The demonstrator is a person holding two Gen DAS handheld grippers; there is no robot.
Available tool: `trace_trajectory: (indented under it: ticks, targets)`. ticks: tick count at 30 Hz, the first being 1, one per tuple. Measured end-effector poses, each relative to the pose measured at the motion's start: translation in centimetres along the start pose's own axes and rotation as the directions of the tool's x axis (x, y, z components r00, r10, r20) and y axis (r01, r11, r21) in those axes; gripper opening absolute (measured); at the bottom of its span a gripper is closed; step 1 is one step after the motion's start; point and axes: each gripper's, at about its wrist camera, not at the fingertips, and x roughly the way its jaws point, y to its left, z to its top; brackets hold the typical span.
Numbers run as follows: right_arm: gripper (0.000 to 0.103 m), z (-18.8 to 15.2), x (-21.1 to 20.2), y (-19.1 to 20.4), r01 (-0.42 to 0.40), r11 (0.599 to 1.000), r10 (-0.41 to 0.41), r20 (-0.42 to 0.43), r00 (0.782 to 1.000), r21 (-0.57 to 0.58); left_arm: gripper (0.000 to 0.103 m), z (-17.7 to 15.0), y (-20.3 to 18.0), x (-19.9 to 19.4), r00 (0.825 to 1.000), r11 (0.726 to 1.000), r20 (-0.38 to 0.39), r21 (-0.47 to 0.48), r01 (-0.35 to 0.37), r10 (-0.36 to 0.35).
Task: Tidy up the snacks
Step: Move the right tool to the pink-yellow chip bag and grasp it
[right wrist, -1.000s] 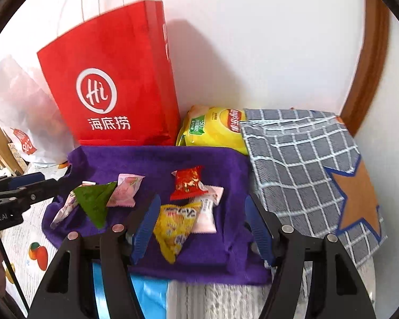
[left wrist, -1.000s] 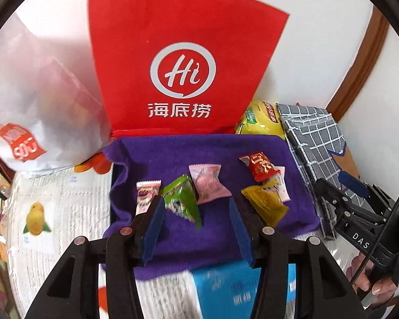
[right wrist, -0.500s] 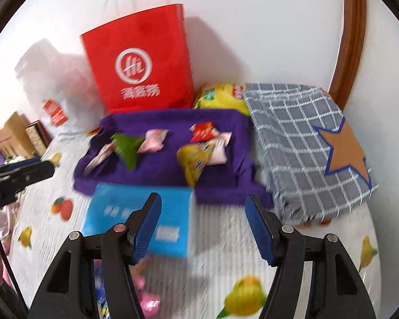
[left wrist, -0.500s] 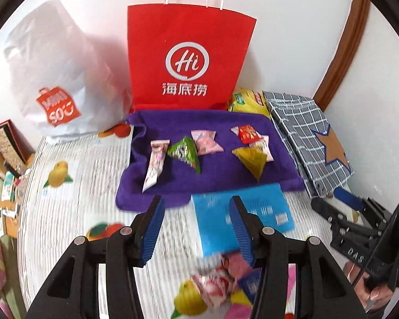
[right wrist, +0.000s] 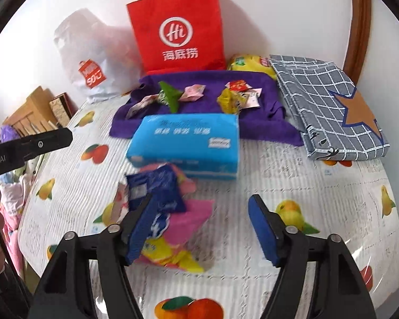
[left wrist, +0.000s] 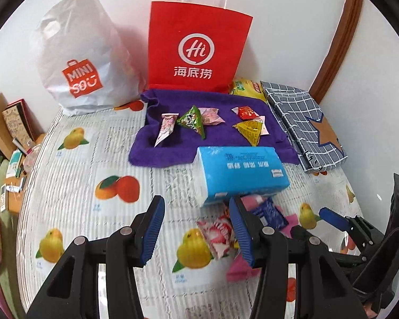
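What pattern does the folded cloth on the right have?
The folded cloth is grey-blue with a white grid and a brown star; right wrist view.

Fruit-print tablecloth (left wrist: 74, 186): purple towel (left wrist: 218, 146), blue tissue pack (left wrist: 242, 172), loose snacks (right wrist: 159, 207), checked cloth (right wrist: 327, 106).

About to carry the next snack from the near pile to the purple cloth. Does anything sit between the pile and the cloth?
Yes. The blue tissue pack lies directly between the pile of loose snack packets and the purple cloth, its far edge overlapping the cloth's front. The cloth's left front stays unblocked.
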Motion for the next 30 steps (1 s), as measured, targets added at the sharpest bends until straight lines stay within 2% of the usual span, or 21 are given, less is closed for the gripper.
trace_trajectory:
  ticks: [4, 9, 16, 17, 18, 20, 25, 30]
  targets:
    - [0.072, -1.1, 0.4, 0.8, -0.031, 1.000, 0.031, -0.020, 0.999, 0.000, 0.048, -1.1, 1.0, -0.2, 1.000, 1.000, -0.006, -0.026, -0.009, 0.008]
    - [0.072, -2.1, 1.5, 1.9, -0.034, 0.999, 0.033, -0.045, 0.998, -0.019, 0.048, -2.1, 1.7, -0.1, 1.000, 0.999, -0.015, -0.038, -0.017, 0.017]
    - [0.072, -2.6, 3.9, 2.3, -0.054, 0.998, 0.053, -0.098, 0.994, -0.011, 0.048, -2.3, 2.1, 0.6, 0.999, 0.999, -0.032, -0.039, -0.023, 0.022]
    - [0.071, -2.6, 4.1, 2.2, -0.055, 0.998, 0.054, -0.104, 0.993, -0.011, 0.048, -2.3, 2.1, 0.9, 0.999, 0.999, -0.037, -0.040, -0.022, 0.021]
    - [0.061, -2.6, 4.2, 2.2, -0.063, 0.998, 0.061, -0.106, 0.992, -0.011, 0.048, -2.3, 2.1, 1.0, 0.999, 0.999, -0.042, -0.041, -0.023, 0.021]
    - [0.057, -2.5, 4.1, 1.8, -0.074, 0.997, 0.073, -0.109, 0.991, -0.006, 0.048, -2.3, 2.1, 1.6, 0.998, 0.999, -0.054, -0.039, -0.023, 0.021]
    - [0.055, -2.7, 2.2, 0.1, -0.037, 0.999, 0.036, -0.065, 0.997, -0.013, 0.048, -2.6, 1.7, 3.2, 0.996, 0.999, -0.085, -0.041, -0.018, 0.015]
    - [0.055, -3.0, 1.0, -3.3, 0.032, 0.999, -0.031, -0.035, 0.999, 0.040, 0.048, -3.2, 0.6, 5.3, 0.991, 1.000, -0.131, -0.019, -0.014, 0.011]
